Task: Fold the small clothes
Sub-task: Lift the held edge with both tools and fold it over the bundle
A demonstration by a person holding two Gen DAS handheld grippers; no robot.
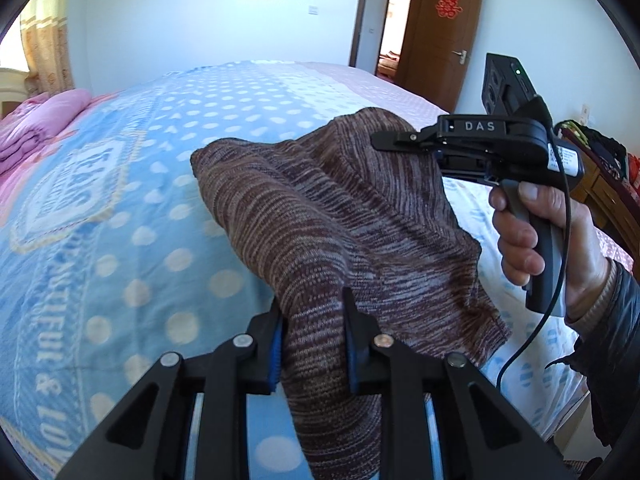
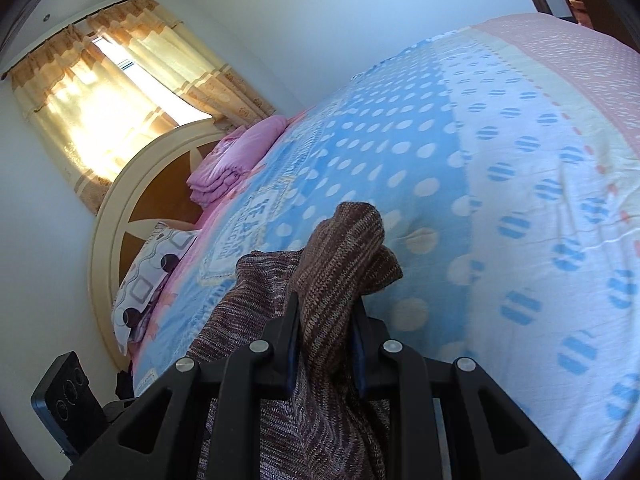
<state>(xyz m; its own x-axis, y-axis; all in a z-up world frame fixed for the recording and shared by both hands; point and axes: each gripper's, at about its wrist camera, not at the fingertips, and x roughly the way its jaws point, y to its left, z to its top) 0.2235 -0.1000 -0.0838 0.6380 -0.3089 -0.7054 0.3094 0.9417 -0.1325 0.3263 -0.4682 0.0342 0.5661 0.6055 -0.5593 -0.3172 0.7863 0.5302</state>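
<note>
At the centre of both wrist views, the brown knit garment (image 1: pixel 320 200) hangs above the bed (image 1: pixel 120 200), each end grasped by the left gripper (image 1: pixel 312 344) and right gripper (image 2: pixel 326 344) fingers. Judged mid-carry; next, lay it flat for folding.
</note>
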